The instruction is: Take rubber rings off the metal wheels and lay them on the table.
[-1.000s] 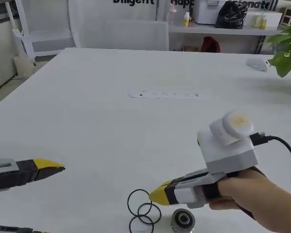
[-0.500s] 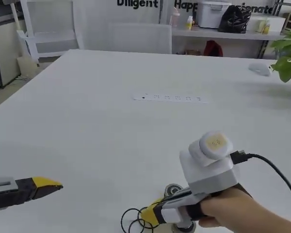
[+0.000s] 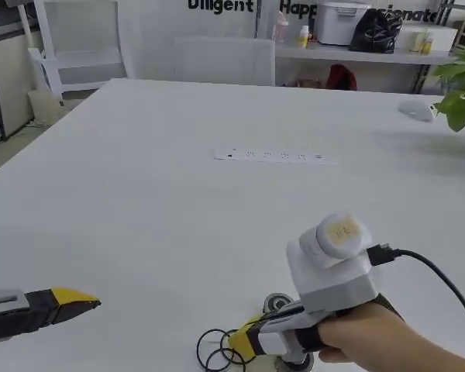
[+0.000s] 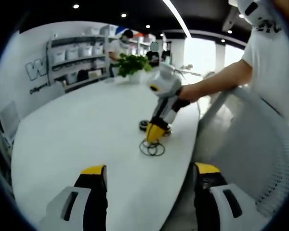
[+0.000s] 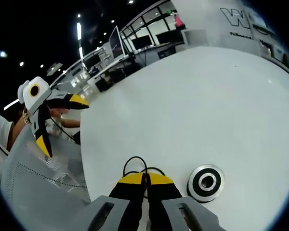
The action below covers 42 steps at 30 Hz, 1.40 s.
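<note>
Right gripper (image 5: 145, 179): jaws pressed together, tips at the loose rubber rings (image 5: 137, 166) lying overlapped on the white table (image 3: 178, 201); whether a ring is pinched, cannot tell; metal wheel (image 5: 207, 182) just beside, partly hidden behind this gripper in head view; left gripper (image 4: 150, 170) jaws spread, empty, well apart; power strip (image 3: 267, 156) and potted plant (image 3: 461, 93) farther off.

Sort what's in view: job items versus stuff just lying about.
Job in hand:
thin black rubber rings
round metal wheel
yellow-tipped right gripper, jaws together
yellow-tipped left gripper, jaws apart

Lying about:
white power strip
green leafy plant
black bag on the back shelf
white lidded box beside it
</note>
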### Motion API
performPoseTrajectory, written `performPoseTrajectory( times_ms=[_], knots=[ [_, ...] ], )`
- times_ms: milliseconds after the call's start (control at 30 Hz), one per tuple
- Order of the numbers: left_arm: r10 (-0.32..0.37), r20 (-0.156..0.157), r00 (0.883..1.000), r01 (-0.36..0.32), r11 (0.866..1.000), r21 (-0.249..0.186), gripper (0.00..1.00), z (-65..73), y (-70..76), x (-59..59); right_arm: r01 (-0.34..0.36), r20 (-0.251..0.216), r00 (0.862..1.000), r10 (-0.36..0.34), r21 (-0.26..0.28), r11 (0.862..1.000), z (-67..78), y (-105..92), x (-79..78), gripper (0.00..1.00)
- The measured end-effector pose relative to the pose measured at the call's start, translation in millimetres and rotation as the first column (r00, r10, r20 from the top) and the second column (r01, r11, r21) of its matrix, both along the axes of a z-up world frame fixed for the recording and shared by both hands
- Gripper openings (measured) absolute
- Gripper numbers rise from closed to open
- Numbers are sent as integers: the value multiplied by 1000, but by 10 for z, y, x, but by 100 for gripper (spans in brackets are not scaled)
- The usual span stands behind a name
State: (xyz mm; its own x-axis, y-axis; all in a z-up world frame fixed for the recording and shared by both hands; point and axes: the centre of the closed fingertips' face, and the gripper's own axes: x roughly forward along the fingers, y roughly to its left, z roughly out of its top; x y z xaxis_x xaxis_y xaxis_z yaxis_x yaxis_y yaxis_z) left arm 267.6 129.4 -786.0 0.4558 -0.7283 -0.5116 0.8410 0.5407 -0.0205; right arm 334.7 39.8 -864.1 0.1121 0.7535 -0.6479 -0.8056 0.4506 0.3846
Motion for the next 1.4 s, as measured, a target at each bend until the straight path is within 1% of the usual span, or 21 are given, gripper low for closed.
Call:
performPoseTrajectory(
  times_ms=[133,300,367,467,533,600,633,700,867,967,1000,1067,1100,1133,1200,1267,1300,1400],
  knots=[
    [-1,0,1000,1,1000,5,74,-8,-2,-3,15,6,1000,-15,-1,1000,2,-18,38,0],
    [-1,-1,1000,1,1000,4,74,-9,-8,0,28,5,1000,-28,6,1000,20,-33,66,4],
    [-1,0,1000,1,1000,7,74,-10,-7,3,41,7,999,-41,14,999,46,-38,92,8],
    [0,0,1000,0,1000,5,74,-2,-10,8,45,15,999,-45,26,999,90,-52,118,7],
    [1,3,1000,-1,1000,5,74,7,-9,13,47,22,999,-48,31,998,111,-58,132,9],
    [0,8,1000,0,1000,-5,74,39,-26,15,39,44,998,-40,25,999,129,-70,147,12],
    [-3,15,1000,3,1000,-18,74,69,-48,14,39,45,998,-41,27,999,142,-74,150,13],
    [-1,19,1000,2,999,-33,74,96,-68,17,44,49,998,-46,39,998,181,-83,169,15],
    [-2,21,1000,4,998,-69,74,143,-122,23,46,86,995,-52,66,997,315,-122,234,22],
    [-6,23,1000,8,998,-69,74,151,-139,25,41,111,993,-50,85,996,393,-146,263,26],
    [-10,22,1000,11,998,-65,74,151,-144,24,34,131,990,-46,89,995,431,-162,279,27],
    [-17,23,1000,18,998,-56,74,156,-151,25,14,201,979,-31,90,996,506,-197,344,25],
    [-18,24,1000,19,998,-53,74,161,-153,28,40,205,977,-61,108,993,545,-201,375,25],
    [-20,27,999,21,998,-52,75,172,-157,38,25,199,979,-45,101,995,552,-231,349,26],
    [-21,31,999,22,998,-53,75,192,-167,57,36,208,976,-60,115,993,598,-276,392,28],
    [-28,37,999,30,998,-57,75,218,-191,75,51,238,968,-75,107,993,621,-347,454,27],
    [-31,39,999,33,998,-58,75,229,-202,81,60,246,966,-84,102,993,625,-392,482,27],
    [-46,44,998,49,997,-57,75,275,-251,105,91,242,964,-114,102,991,629,-496,544,28]
  ],
)
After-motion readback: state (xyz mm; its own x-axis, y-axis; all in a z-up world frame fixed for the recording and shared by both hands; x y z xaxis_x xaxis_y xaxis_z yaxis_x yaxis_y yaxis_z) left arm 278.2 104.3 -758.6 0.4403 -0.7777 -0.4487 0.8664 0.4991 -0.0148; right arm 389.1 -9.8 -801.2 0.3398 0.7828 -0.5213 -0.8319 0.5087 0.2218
